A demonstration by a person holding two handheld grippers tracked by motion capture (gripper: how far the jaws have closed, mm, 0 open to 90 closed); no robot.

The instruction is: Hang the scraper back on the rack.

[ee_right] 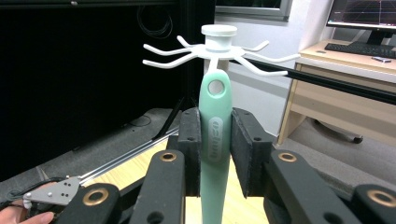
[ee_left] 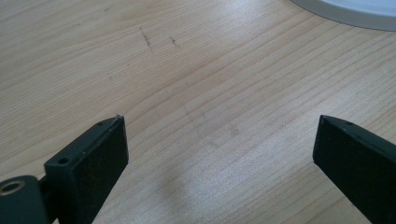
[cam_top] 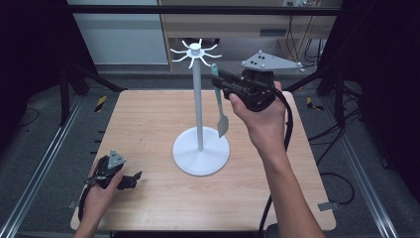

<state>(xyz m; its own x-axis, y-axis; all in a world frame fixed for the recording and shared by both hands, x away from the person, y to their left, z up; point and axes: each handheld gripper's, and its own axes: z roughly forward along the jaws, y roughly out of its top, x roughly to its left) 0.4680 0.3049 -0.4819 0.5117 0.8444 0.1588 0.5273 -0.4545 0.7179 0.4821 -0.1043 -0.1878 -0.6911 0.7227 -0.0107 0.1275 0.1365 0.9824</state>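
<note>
Right gripper (ee_right: 215, 140) is up high, and its fingers (ee_right: 191, 149) are clamped narrow on the handle of the mint-green spatula (ee_right: 215, 140), one pad pressed to each side. The hanging hole at the top of the handle pokes up just above the fingers, right under the white hooks of the rack (ee_right: 218, 46), close to one hook but I can't tell whether it touches. From the high view the spatula (cam_top: 219, 106) hangs straight down below the right gripper (cam_top: 224, 82), blade end hanging free above the rack's round base (cam_top: 201, 156), just beside the pole.

Down low, the left gripper (cam_top: 130, 179) rests on the bench (cam_top: 148, 124), its fingers (ee_left: 95, 149) spread wide with nothing between them, only bare bench (ee_left: 210, 116) in the gap. The rim of the rack's base (ee_left: 345, 9) sits well beyond those fingers.
</note>
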